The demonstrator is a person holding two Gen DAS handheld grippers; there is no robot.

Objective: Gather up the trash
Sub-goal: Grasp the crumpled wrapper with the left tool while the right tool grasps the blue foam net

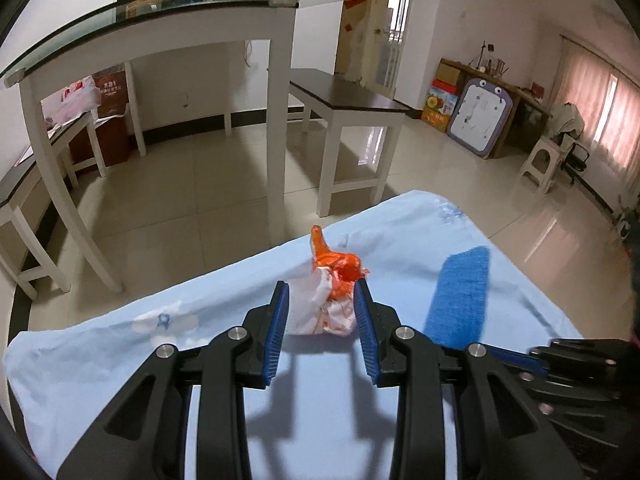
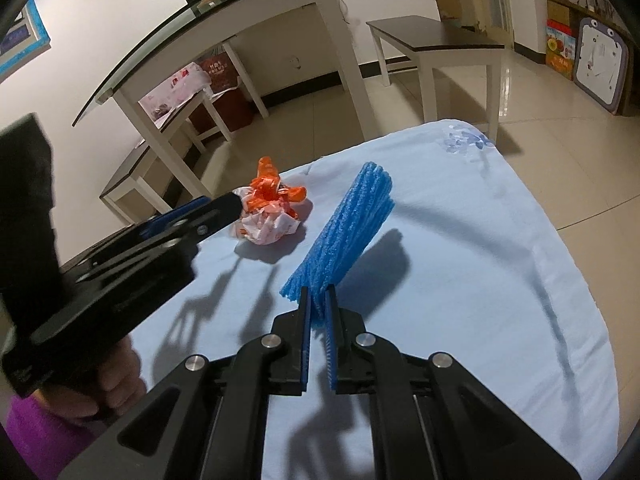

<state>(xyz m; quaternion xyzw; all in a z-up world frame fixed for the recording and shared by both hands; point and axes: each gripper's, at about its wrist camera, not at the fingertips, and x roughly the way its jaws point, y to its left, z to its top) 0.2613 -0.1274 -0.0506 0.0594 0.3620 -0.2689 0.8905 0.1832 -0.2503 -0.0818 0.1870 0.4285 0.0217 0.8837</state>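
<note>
Two trash items: crumpled wad (image 1: 324,300), foam net (image 2: 344,236).

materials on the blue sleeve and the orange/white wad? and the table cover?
Blue sleeve: looks like foam netting, matte, with a ribbed mesh texture; right gripper pinches its end. Wad: thin crinkled plastic wrapper or bag, orange part slightly glossy, between the left gripper's fingers. Cover: woven cloth, matte, soft wrinkles, floral print.

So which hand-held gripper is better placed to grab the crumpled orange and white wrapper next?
Left. The left hand-held gripper is open with the crumpled wrapper between its fingers; the right hand-held gripper is shut on the blue foam net.
</note>
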